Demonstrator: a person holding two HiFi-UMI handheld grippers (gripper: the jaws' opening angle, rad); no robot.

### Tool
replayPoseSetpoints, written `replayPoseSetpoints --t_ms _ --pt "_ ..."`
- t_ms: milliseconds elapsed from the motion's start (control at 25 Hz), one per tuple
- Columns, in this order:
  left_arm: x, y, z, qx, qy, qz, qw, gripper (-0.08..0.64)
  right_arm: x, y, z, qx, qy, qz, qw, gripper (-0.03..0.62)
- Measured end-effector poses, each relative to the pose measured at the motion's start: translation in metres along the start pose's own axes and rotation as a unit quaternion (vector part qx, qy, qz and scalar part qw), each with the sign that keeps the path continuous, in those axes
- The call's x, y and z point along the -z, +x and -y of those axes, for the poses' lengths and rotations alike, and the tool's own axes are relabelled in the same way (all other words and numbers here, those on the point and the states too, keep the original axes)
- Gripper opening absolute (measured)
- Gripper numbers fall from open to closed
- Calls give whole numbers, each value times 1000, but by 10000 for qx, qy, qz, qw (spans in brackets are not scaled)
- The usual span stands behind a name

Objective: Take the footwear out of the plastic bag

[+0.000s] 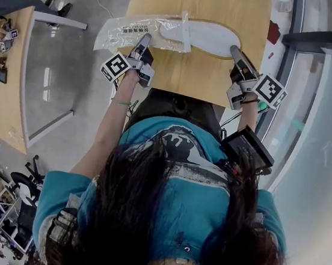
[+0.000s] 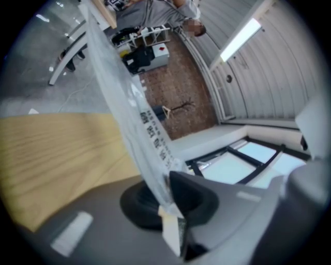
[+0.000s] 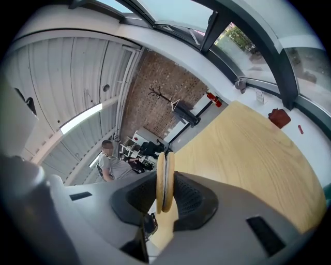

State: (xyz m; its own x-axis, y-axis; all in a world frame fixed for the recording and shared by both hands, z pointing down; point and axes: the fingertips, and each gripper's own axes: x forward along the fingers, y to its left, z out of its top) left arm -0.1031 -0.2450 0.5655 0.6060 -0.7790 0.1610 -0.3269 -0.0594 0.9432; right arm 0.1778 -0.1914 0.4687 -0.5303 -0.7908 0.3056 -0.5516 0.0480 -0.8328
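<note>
A clear plastic bag (image 1: 128, 31) with black print lies on the wooden table (image 1: 192, 75). Flat white footwear (image 1: 213, 38) sticks out of its right end. My left gripper (image 1: 145, 38) is at the bag's near edge, shut on the film; in the left gripper view the bag (image 2: 129, 111) rises from between the pads of that gripper (image 2: 166, 192). My right gripper (image 1: 234, 49) holds the right end of the footwear. In the right gripper view a thin pair of soles (image 3: 164, 173) stands edge-on, pinched in the right gripper (image 3: 164, 199).
A small red object (image 1: 274, 33) sits at the table's right edge, beside a dark window frame (image 1: 323, 40). Another wooden desk (image 1: 4, 95) stands to the left across grey floor. A person (image 3: 110, 164) stands far off by shelves.
</note>
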Motion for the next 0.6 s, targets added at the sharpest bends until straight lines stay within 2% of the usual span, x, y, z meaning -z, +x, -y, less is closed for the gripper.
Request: replayPoseSetpoints --t_ms 160,320,600 --pt "1 6 -3 -168 224 -143 9995 17 -5 -3 -4 73 -133 110 9998 89" --pt "1 13 -11 -517 565 -254 9967 12 -13 -10 -5 193 -235 191 9994 86" --pt "-10 18 -25 -1111 957 -172 9890 8 -38 -30 -9 315 -371 490 9976 80"
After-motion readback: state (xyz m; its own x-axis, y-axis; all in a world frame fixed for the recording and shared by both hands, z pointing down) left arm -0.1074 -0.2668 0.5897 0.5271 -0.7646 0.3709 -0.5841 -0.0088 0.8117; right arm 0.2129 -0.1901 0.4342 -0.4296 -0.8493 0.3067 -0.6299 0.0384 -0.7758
